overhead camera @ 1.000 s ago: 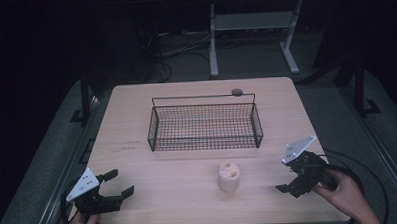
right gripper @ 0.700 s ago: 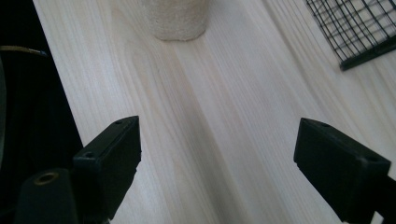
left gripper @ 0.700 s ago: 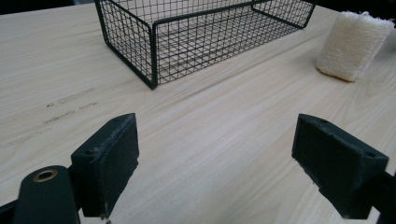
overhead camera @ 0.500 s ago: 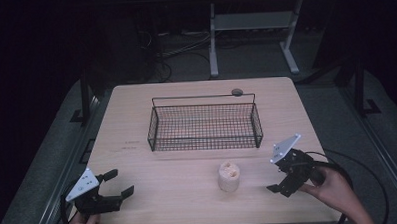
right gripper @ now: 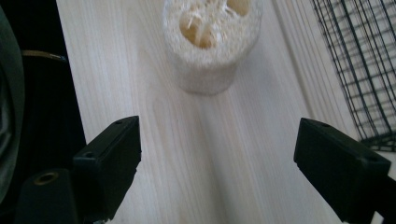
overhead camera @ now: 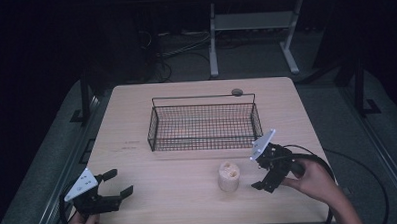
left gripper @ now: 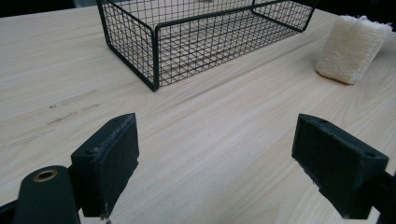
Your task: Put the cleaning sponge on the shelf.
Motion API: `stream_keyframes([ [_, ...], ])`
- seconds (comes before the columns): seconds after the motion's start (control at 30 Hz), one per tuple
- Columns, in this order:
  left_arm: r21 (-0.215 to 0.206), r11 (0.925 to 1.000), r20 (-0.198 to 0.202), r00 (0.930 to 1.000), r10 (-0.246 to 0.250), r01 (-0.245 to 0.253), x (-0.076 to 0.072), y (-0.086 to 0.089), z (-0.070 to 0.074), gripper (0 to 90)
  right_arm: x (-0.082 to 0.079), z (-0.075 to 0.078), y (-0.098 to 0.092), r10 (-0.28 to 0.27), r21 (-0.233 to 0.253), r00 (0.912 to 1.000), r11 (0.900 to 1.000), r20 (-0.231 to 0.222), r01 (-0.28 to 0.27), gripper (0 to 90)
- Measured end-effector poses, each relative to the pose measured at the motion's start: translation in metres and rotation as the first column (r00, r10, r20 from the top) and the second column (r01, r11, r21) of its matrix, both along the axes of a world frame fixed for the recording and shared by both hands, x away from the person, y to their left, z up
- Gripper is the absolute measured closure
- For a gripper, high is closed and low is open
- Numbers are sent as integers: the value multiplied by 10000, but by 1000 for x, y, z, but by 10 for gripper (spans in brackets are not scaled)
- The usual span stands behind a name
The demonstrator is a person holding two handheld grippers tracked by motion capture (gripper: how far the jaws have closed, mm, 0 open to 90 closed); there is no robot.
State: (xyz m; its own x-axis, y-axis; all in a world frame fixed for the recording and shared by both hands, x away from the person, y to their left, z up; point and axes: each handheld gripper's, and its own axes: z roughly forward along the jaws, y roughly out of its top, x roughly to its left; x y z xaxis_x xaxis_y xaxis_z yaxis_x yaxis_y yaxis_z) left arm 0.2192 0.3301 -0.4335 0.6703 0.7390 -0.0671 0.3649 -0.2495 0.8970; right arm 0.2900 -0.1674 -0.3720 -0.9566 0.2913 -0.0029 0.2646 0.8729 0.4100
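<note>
A cream loofah piece [overhead camera: 228, 176] stands upright on the wooden table [overhead camera: 199, 202], in front of a black wire basket [overhead camera: 205, 123]. My right gripper [overhead camera: 259, 172] is open just right of the loofah, its jaws pointing at it without touching. In the right gripper view the loofah [right gripper: 211, 42] sits ahead of the wide jaws, with the basket [right gripper: 364, 60] at the right. My left gripper [overhead camera: 118, 184] is open near the table's front left corner, nothing between its jaws. The left gripper view has the basket [left gripper: 196, 42] ahead and the loofah [left gripper: 351, 49] at far right.
A small dark round object [overhead camera: 237, 92] lies on the table behind the basket's rear edge. A black cable [overhead camera: 334, 187] trails from the right gripper over the table's right edge. Bare wood lies between the two grippers along the front.
My right gripper has moved left and slightly forward toward the loofah, ending close beside it. The left gripper, the loofah and the basket have stayed where they were.
</note>
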Motion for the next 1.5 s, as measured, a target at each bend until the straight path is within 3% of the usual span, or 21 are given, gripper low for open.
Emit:
stream_keyframes([
  [0.8,-80,10000,66,10000,25,-24,-1,2,1,141,23,-1,56,884,-410,9947,9950,-531,-906,147],
  [1.23,-114,9999,55,10000,53,-52,-1,4,1,141,30,-10,68,1002,-634,9914,9924,-838,-1056,159],
  [1.5,-128,9999,67,10000,49,-48,-1,4,1,141,34,-16,72,1016,-809,9900,9907,-976,-1096,232],
])
